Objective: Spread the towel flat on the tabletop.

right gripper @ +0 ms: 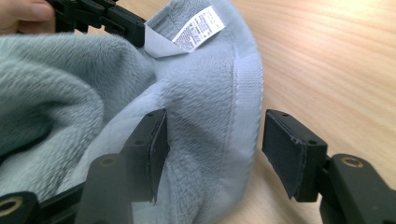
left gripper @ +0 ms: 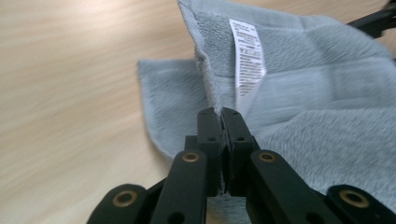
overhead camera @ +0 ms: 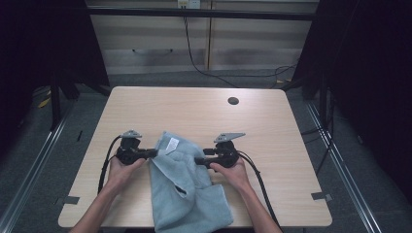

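A pale blue-grey terry towel point(overhead camera: 187, 187) with a white care label point(left gripper: 247, 58) lies rumpled on the light wooden table point(overhead camera: 194, 109), hanging over its near edge. The left gripper point(left gripper: 221, 116) pinches its hem tight. The right gripper point(right gripper: 212, 140) stands spread around a fold.

The towel point(overhead camera: 187, 187) was soft, fluffy grey-blue cloth with a smooth white printed label point(left gripper: 246, 56); the desk point(overhead camera: 194, 109) was pale matt wood-grain; the fingers point(right gripper: 152, 140) were matt black.
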Motion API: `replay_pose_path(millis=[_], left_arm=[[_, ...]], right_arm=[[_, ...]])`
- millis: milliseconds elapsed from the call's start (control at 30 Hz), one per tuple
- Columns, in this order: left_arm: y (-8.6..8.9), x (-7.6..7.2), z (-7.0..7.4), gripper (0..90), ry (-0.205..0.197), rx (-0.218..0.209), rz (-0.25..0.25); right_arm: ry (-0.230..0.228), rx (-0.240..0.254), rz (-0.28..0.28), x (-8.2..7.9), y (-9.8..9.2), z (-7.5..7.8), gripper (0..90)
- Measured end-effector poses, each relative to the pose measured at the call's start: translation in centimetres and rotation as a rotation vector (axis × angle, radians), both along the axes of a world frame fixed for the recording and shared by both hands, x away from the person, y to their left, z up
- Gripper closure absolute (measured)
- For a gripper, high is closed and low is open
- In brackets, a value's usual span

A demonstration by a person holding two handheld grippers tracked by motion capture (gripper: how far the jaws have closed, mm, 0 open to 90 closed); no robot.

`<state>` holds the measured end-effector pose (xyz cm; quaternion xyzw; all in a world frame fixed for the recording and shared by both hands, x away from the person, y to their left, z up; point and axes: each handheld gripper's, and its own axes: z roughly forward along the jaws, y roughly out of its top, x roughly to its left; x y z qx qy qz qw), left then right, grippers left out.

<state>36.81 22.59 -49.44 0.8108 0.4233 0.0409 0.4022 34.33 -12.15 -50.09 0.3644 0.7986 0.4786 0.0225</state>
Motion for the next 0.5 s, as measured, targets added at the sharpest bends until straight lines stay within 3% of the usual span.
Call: replay_pose_path(millis=[33, 233, 333, 400, 500], left_arm=[[0.9, 0.0, -0.5, 87.5, 0.012, 0.000, 0.003], [1.4, 0.1, -0.9, 87.4, 0.015, -0.007, 0.021], [1.4, 0.1, -0.8, 87.4, 0.009, 0.004, 0.021], [1.4, 0.1, -0.8, 87.4, 0.011, 0.000, 0.024], [1.4, 0.1, -0.9, 87.4, 0.010, -0.005, 0.023]], right_arm=[[0.007, 0.008, 0.011, 0.0, 0.1, -0.4, 42.3], [0.036, 0.020, 0.024, 0.2, 0.8, -1.3, 51.6], [0.037, 0.000, 0.050, 0.2, 1.4, -1.3, 68.1], [0.042, -0.014, 0.063, 0.1, 1.7, -1.3, 70.2], [0.033, -0.038, 0.073, -0.2, 1.8, -1.1, 85.0]])
